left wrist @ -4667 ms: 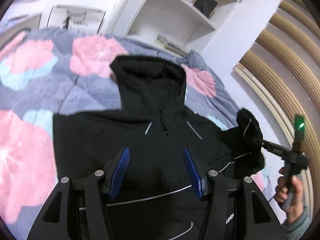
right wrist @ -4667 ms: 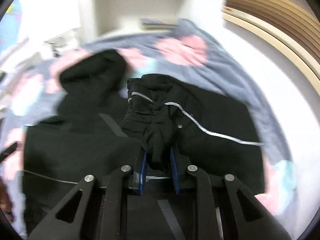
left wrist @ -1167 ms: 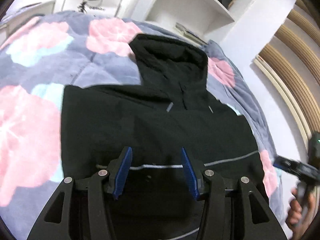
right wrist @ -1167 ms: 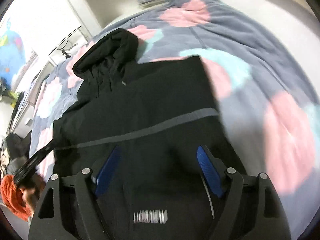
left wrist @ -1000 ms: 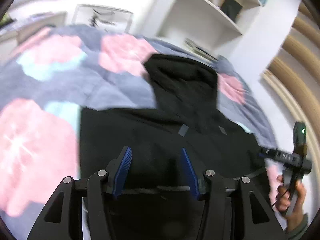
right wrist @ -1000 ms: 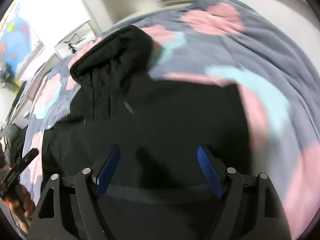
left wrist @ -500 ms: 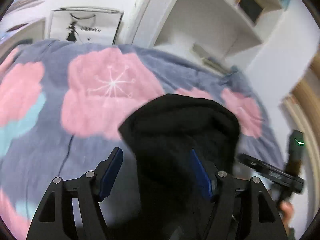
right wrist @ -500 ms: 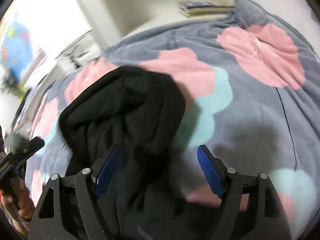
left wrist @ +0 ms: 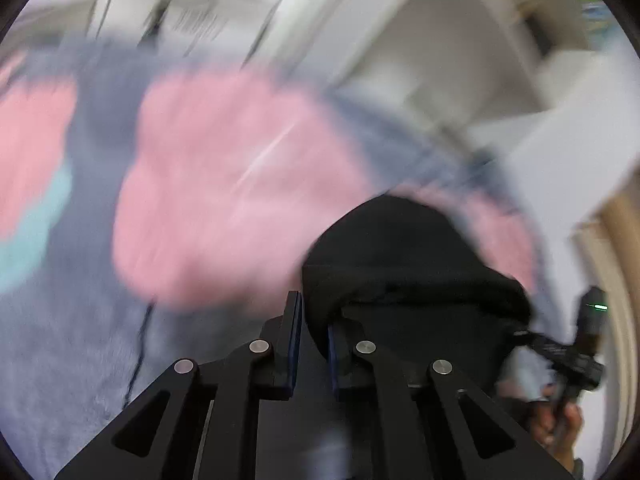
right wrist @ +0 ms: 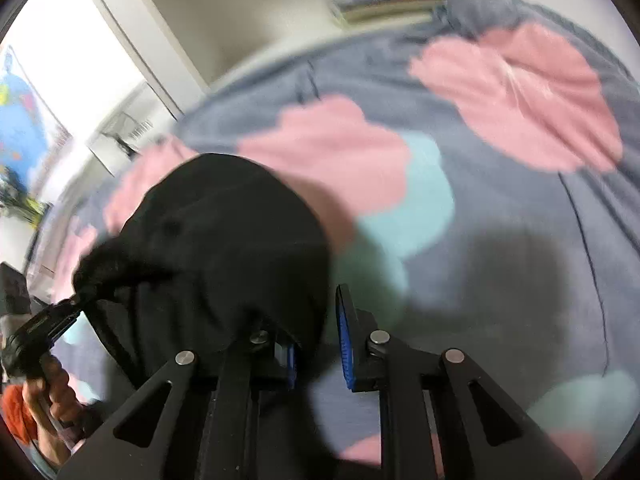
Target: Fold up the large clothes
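Left gripper (left wrist: 314,330), right gripper (right wrist: 316,340) angled down, pinching hood (left wrist: 400,264).

Beneath your view lies a grey-blue blanket (right wrist: 500,216) printed with pink flowers (right wrist: 516,96) and pale teal patches (right wrist: 420,200). Behind it you see white shelving (left wrist: 460,60), blurred, and a stack of books (right wrist: 384,6) by the wall.

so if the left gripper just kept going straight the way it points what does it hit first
Black hood fabric: the left gripper is closing on its edge already. Past the hood, the flowered blanket probably comes next, though blur leaves depth unclear.
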A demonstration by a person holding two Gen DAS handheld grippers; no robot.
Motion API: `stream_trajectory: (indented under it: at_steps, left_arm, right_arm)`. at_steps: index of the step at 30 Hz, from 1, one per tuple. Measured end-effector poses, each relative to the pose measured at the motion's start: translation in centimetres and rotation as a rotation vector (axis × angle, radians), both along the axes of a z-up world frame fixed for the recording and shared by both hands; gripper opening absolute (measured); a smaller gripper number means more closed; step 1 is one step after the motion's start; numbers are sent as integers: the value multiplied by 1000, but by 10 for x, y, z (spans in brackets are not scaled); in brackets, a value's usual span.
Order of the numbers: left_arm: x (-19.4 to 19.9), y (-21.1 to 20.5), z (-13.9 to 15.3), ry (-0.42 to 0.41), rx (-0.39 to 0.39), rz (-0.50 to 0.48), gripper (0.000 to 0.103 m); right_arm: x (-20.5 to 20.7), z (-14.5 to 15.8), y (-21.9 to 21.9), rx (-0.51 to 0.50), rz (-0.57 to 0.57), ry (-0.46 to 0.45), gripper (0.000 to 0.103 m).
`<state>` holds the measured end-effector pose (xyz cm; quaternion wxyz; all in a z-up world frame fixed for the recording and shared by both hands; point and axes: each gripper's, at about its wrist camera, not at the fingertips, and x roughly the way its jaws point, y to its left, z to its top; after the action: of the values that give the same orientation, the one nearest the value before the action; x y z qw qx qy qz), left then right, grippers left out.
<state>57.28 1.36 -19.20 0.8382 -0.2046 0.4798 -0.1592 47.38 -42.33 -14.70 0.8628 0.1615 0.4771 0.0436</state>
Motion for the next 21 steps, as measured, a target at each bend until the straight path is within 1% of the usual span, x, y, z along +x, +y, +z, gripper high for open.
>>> stream_trajectory:
  at_steps: [1, 2, 3, 4, 5, 6, 8, 9, 10, 11, 12, 13, 14, 15, 16, 17, 18, 19, 20, 21]
  left_arm:
    - [6, 2, -25, 87, -29, -9, 12]
    - [6, 4, -40, 121, -72, -8, 12]
    - [4, 8, -43, 115, -104, 0, 13]
    - [0, 11, -36, 94, -109, 6, 14]
    - [-4, 12, -28, 67, -102, 5, 15]
    - [-12, 12, -14, 30, -82, -11, 16]
    - [-34, 13, 18, -60, -19, -52, 19]
    - [-40, 14, 32, -105, 9, -58, 24]
    - [-43, 15, 47, -152, 29, -60, 26]
    - [-49, 13, 65, -205, 37, -57, 30]
    - [-46, 12, 75, -233, 27, -59, 33]
    - [-42, 8, 87, -262, -4, -66, 34]
    - [-34, 1, 93, -271, -41, -81, 34]
    - [-30, -5, 94, -272, -61, -99, 34]
    - [-21, -19, 91, -267, -62, -123, 35]
    - [-11, -33, 84, -251, -27, -135, 34]
    - [-2, -46, 74, -216, -1, -153, 34]
    - [4, -54, 61, -163, 15, -170, 34]
    - [12, -62, 41, -94, 36, -180, 34]
    - [14, -65, 28, -52, 52, -188, 34]
  right_arm:
    - [7, -21, -3, 29, 1, 62, 19]
    - [11, -33, -4, 53, 7, 102, 19]
    - [14, -43, -6, 74, 10, 131, 19]
    - [15, -41, -6, 72, 13, 131, 19]
    - [14, -37, -6, 62, 23, 130, 21]
    - [10, -25, -5, 28, 42, 122, 26]
    - [3, -6, -5, -17, 58, 96, 31]
    - [-4, 12, -6, -22, 77, 54, 33]
    - [-10, 24, -4, -19, 87, 24, 35]
    - [-14, 38, -2, -21, 94, -13, 38]
    - [-15, 57, 2, -30, 101, -65, 39]
    - [-14, 68, 6, -31, 108, -98, 39]
    - [-10, 76, 12, -28, 120, -121, 39]
    - [-3, 81, 18, -27, 130, -131, 42]
    - [4, 82, 23, -33, 133, -135, 45]
    - [13, 79, 32, -49, 134, -131, 48]
    - [21, 73, 39, -53, 145, -115, 49]
    - [26, 67, 42, -55, 150, -97, 49]
    - [33, 52, 47, -61, 156, -53, 49]
    - [35, 42, 48, -64, 168, -18, 49]
